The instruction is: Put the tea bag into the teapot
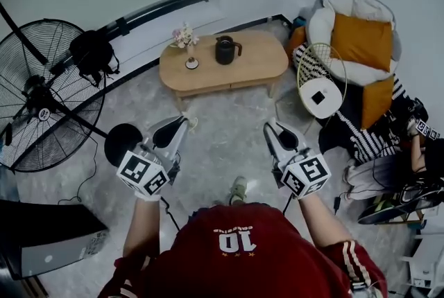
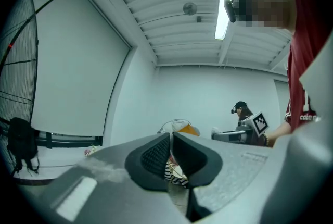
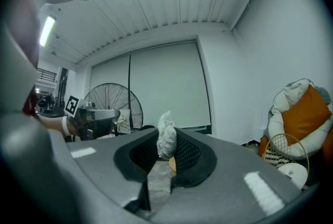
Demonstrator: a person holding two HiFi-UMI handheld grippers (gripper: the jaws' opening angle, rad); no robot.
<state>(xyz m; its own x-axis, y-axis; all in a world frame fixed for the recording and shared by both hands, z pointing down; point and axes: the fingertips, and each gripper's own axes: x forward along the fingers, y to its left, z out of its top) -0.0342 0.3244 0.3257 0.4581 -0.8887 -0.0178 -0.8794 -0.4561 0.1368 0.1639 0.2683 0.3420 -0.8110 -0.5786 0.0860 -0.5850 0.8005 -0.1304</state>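
Observation:
The dark teapot (image 1: 225, 50) stands on a low oval wooden table (image 1: 260, 66) far ahead of both grippers. My right gripper (image 1: 269, 129) (image 3: 167, 149) is held up in the air, shut on a crumpled white tea bag (image 3: 166, 137) that pokes up between its pads. My left gripper (image 1: 186, 125) (image 2: 170, 147) is level with it on the left. Its jaws are nearly together, and a small pale scrap (image 3: 107, 121) hangs at its tip in the right gripper view. Both grippers are well short of the table.
A small vase of flowers (image 1: 185, 39) shares the table with the teapot. A big floor fan (image 1: 41, 95) stands at the left. A round chair with orange cushions (image 1: 357, 33), a wire side table (image 1: 320, 82) and a striped rug lie at the right. Another person (image 2: 240, 111) is beyond.

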